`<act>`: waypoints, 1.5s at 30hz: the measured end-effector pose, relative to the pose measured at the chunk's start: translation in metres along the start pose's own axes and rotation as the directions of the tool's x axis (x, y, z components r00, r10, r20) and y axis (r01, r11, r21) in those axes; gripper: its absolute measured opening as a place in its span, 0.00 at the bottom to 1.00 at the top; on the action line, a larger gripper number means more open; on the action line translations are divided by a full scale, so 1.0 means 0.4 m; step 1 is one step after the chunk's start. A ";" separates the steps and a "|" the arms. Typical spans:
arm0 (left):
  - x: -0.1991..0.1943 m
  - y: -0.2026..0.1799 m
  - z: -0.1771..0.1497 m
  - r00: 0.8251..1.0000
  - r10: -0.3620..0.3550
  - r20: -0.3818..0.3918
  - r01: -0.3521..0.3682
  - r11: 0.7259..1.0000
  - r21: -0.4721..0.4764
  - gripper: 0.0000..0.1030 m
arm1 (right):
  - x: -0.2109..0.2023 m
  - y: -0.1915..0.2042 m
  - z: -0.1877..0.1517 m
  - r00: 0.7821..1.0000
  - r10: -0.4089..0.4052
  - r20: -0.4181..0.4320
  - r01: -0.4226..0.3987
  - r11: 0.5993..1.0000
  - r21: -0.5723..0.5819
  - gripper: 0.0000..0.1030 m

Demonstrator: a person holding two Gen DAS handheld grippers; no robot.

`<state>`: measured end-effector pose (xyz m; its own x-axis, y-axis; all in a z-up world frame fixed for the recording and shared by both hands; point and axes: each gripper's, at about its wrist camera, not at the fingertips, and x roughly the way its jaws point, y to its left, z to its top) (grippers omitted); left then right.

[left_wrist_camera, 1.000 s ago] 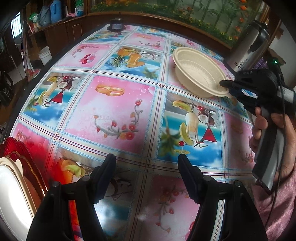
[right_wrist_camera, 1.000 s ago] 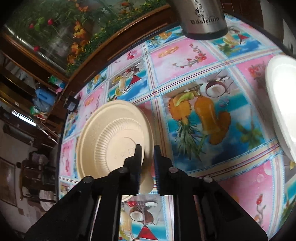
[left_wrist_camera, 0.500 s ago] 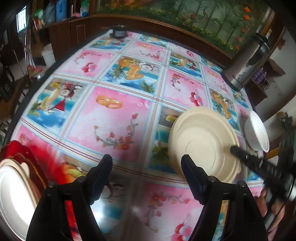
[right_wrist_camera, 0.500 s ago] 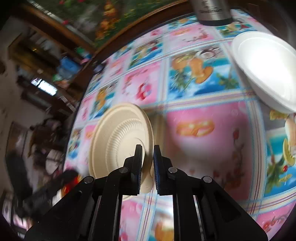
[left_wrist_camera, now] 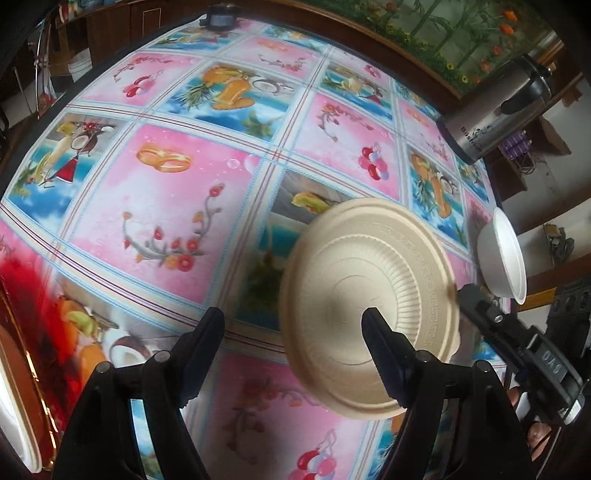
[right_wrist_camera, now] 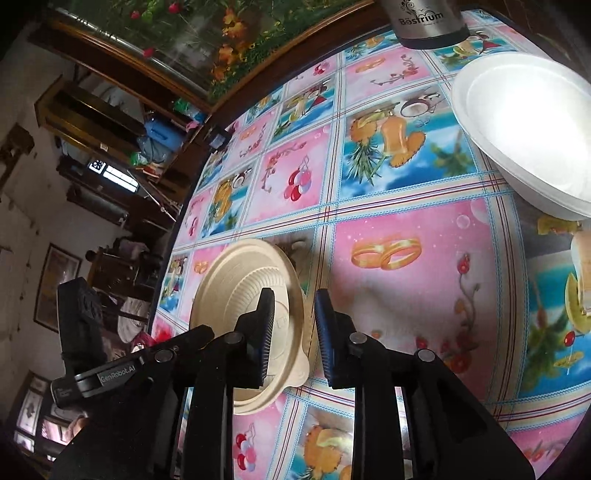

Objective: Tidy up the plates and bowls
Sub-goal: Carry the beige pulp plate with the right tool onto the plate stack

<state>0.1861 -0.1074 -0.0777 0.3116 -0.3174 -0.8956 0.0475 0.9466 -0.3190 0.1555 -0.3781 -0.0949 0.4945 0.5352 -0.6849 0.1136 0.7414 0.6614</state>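
Note:
A beige bowl (left_wrist_camera: pixel 369 295) lies upside down on the flowered tablecloth; it also shows in the right wrist view (right_wrist_camera: pixel 243 295). My right gripper (right_wrist_camera: pixel 293 328) is open, its jaws apart on either side of the bowl's rim, no longer pinching it. My left gripper (left_wrist_camera: pixel 293 328) is open and empty just left of the bowl, its right finger over the bowl's edge. A white bowl (right_wrist_camera: pixel 524 129) stands upright at the far right, also seen in the left wrist view (left_wrist_camera: pixel 504 254). A red plate with stacked white plates (left_wrist_camera: pixel 14 369) is at the left.
A steel thermos (left_wrist_camera: pixel 495 110) stands at the table's back right edge, also in the right wrist view (right_wrist_camera: pixel 424 18). A small dark object (left_wrist_camera: pixel 218 20) sits at the far edge. The table (left_wrist_camera: pixel 177 206) drops off at the left.
My right gripper brought the beige bowl toward the left and down onto the cloth, then opened its jaws and let go. The left gripper stayed open.

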 end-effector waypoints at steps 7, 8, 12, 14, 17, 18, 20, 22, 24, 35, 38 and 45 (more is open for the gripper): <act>-0.010 -0.022 -0.007 0.998 0.034 0.051 -0.037 0.997 0.061 0.50 | 0.029 -0.011 -0.003 0.999 -0.002 -0.038 0.003 1.000 0.031 0.21; -0.007 -0.023 -0.006 0.998 0.034 0.049 -0.037 0.997 0.065 0.43 | 0.032 -0.012 -0.003 0.999 -0.005 -0.038 0.006 0.999 0.033 0.21; 0.013 -0.022 -0.009 0.999 0.029 0.025 -0.030 0.997 0.071 0.21 | 0.045 -0.018 -0.006 0.999 -0.004 -0.037 0.006 0.999 0.053 0.21; 0.018 -0.021 -0.012 0.999 0.027 0.021 -0.029 0.997 0.074 0.15 | 0.053 -0.020 -0.006 0.999 -0.006 -0.040 0.008 0.998 0.055 0.21; 0.013 -0.021 -0.013 0.999 0.016 0.033 -0.019 0.997 0.080 0.12 | 0.048 -0.015 -0.009 1.000 -0.028 -0.010 0.028 0.999 0.041 0.14; 0.011 -0.022 -0.013 0.999 0.013 0.037 -0.016 0.996 0.084 0.12 | 0.047 -0.013 -0.011 1.000 -0.031 -0.001 0.031 0.999 0.034 0.13; 0.008 -0.025 -0.014 0.999 0.016 0.042 -0.020 0.995 0.094 0.12 | 0.046 -0.010 -0.012 0.999 -0.033 0.006 0.032 0.999 0.033 0.09; 0.011 -0.027 -0.014 0.999 0.022 0.043 -0.027 0.994 0.103 0.12 | 0.047 -0.003 -0.015 0.999 -0.049 0.016 0.048 0.999 0.021 0.09; 0.012 -0.024 -0.015 0.999 0.019 0.038 -0.022 0.995 0.101 0.12 | 0.046 0.004 -0.016 0.998 -0.062 0.023 0.062 0.998 0.010 0.09; -0.074 -0.013 -0.067 0.991 0.063 0.114 -0.082 0.982 0.170 0.12 | 0.012 0.057 -0.080 0.996 -0.065 0.057 0.066 0.998 -0.007 0.09; -0.124 0.001 -0.095 0.984 0.077 0.162 -0.108 0.976 0.191 0.12 | -0.006 0.092 -0.113 0.996 -0.059 0.071 0.060 0.998 -0.020 0.09; -0.278 0.115 -0.143 0.961 0.074 0.268 -0.120 0.980 0.160 0.12 | -0.040 0.265 -0.164 0.996 -0.002 0.086 0.013 0.992 -0.127 0.09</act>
<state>0.0994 -0.0317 -0.0104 0.5572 -0.2198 -0.8008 0.1607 0.9746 -0.1557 0.1030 -0.2814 -0.0340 0.5669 0.4970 -0.6569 0.0097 0.7934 0.6086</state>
